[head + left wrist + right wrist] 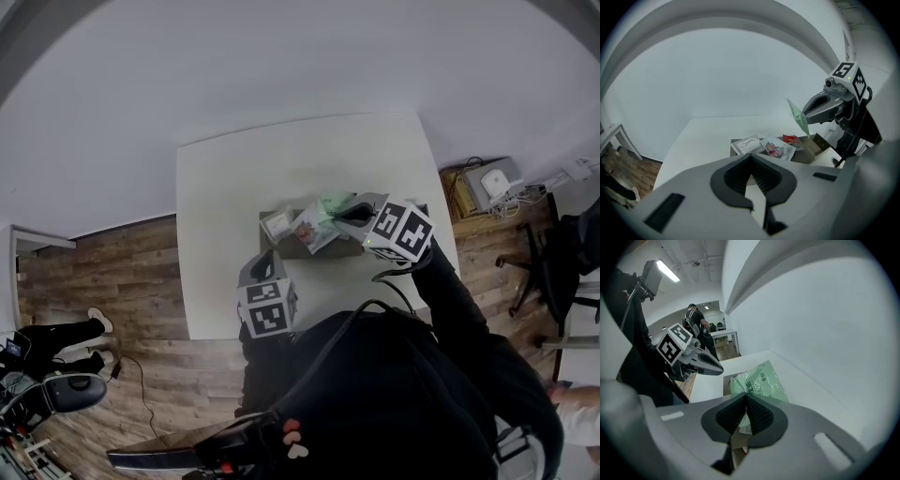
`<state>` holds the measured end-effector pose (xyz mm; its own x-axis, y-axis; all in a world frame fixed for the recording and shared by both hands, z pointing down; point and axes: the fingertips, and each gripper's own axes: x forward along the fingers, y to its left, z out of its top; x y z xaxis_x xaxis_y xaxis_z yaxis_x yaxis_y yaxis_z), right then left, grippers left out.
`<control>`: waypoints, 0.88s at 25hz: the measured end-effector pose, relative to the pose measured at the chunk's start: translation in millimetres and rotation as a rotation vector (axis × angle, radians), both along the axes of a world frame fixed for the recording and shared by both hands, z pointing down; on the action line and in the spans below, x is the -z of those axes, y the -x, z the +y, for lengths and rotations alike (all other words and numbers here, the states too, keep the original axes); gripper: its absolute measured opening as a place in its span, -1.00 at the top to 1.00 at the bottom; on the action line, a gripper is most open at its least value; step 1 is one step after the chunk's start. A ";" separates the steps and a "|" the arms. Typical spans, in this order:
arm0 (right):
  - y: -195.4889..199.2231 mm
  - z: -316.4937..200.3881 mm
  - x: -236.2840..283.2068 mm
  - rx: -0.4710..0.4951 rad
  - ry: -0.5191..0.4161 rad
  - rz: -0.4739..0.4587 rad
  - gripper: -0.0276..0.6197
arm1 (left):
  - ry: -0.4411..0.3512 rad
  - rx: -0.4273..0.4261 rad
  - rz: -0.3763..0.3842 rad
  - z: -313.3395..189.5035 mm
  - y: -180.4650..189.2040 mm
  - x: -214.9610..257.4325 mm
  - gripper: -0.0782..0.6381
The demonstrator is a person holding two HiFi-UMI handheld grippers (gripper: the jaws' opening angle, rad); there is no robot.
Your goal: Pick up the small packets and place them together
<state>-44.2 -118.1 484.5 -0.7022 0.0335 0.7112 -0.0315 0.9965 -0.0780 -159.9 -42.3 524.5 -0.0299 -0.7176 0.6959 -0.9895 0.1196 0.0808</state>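
My right gripper (746,397) is shut on a pale green packet (759,380) and holds it in the air above a flat brown cardboard box (285,248) on the white table (225,187). In the left gripper view the green packet (799,117) hangs edge-on from the right gripper (808,112). In the box lie a white packet (747,144), a flower-printed packet (777,147) and a red packet (792,139). My left gripper (750,157) is shut on nothing and hovers just short of the box's near left corner.
The table's front edge (216,333) runs close to the person's body. Beyond its right side stand a low cabinet with a white device (489,183) and an office chair (553,272). Someone's legs (66,336) rest on the wood floor at the left.
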 end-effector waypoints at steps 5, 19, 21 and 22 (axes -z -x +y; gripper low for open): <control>-3.2 8.1 -16.1 0.008 0.045 0.034 0.90 | -0.006 -0.008 0.003 -3.6 -4.8 1.8 0.78; -11.3 17.5 -55.6 -0.001 0.099 0.142 0.89 | -0.005 -0.001 0.009 -0.7 -4.2 -1.0 0.79; -12.4 17.4 -58.9 -0.004 0.107 0.151 0.89 | -0.004 -0.001 0.007 -1.0 -4.7 -0.8 0.78; -12.1 17.7 -59.6 -0.004 0.115 0.147 0.89 | -0.003 -0.001 0.004 -1.4 -4.7 -0.7 0.78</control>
